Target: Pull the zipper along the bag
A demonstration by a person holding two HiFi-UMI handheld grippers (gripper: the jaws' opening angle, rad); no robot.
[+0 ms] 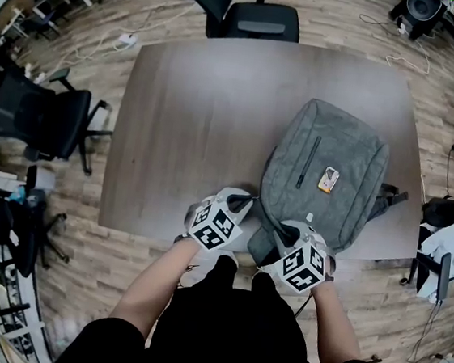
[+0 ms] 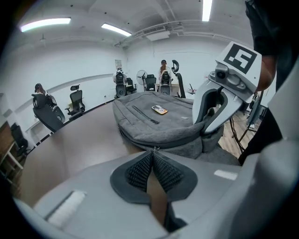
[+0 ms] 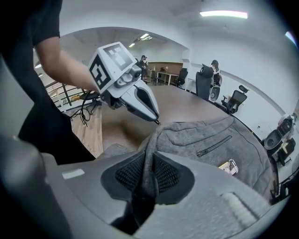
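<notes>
Currently the grey backpack (image 1: pixel 325 176) is lying at the table (image 1: pixel 194 116) edge. The left hand-held gripper (image 2: pixel 153 163) is pinching its zipper pull (image 2: pixel 154 148), jaws nearly together, while the right hand-held gripper (image 3: pixel 148 170) is clamping a fabric fold (image 3: pixel 152 140). The pull seems about to start, and it will need a steady drag along the track.

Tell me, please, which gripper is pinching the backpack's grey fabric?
The right gripper: a fold of the backpack sits between its pads, while the left gripper nips only the zipper pull.
</notes>
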